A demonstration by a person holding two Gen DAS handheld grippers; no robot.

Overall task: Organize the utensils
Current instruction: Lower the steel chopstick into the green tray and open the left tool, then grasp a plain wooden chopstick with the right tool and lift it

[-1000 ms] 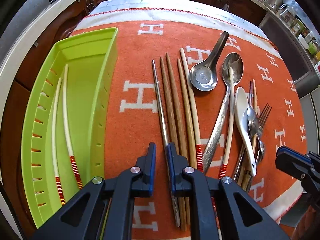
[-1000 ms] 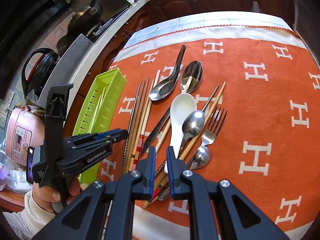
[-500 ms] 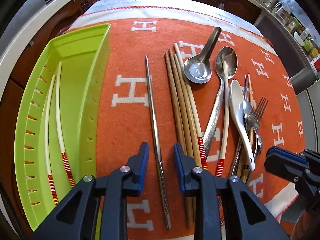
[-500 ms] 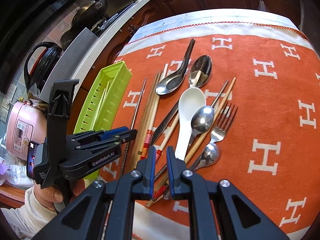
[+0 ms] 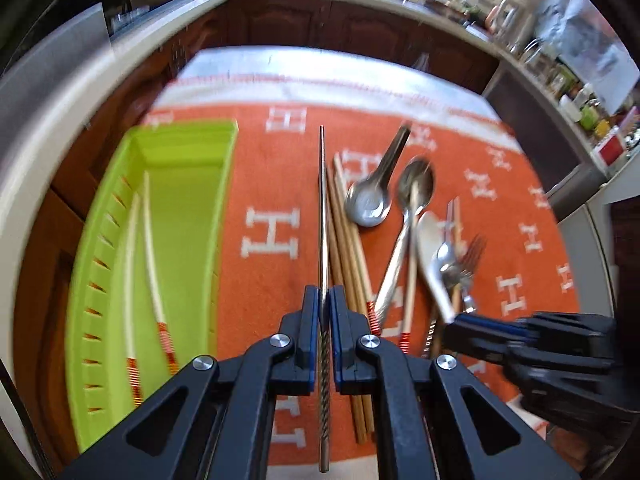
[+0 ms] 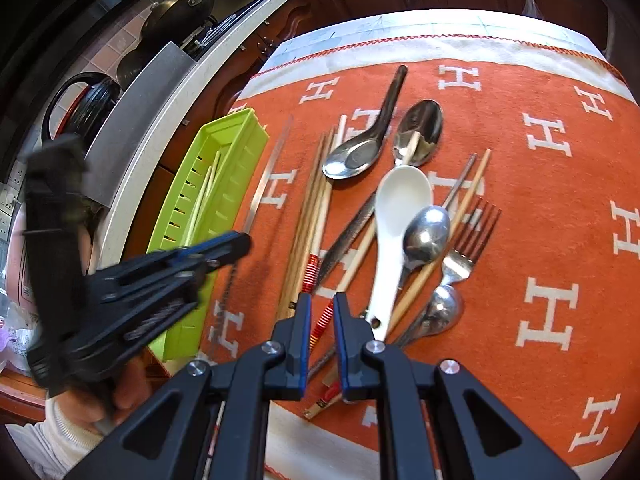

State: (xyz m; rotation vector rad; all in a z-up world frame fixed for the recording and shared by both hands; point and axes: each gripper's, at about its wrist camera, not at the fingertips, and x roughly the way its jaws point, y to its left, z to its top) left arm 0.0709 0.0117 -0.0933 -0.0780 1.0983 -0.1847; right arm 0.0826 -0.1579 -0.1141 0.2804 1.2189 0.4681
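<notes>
My left gripper [image 5: 324,298] is shut on a metal chopstick [image 5: 322,208] and holds it lifted above the orange cloth; it also shows in the right wrist view [image 6: 264,184]. The green tray [image 5: 188,216] lies to its left with two white chopsticks [image 5: 150,248] inside. Wooden chopsticks [image 5: 344,236], metal spoons [image 5: 368,200], a white spoon [image 6: 394,216] and a fork [image 6: 466,244] lie in a pile on the cloth. My right gripper [image 6: 321,312] hovers over the near end of the pile, jaws slightly apart and empty.
The orange cloth [image 6: 540,200] with white H marks covers the table. A counter edge [image 6: 168,92] with pans and a kettle runs along the left. Cabinets stand behind the table.
My left gripper has closed on the metal chopstick and lifted it off the cloth. The right gripper has moved slightly forward over the pile.
</notes>
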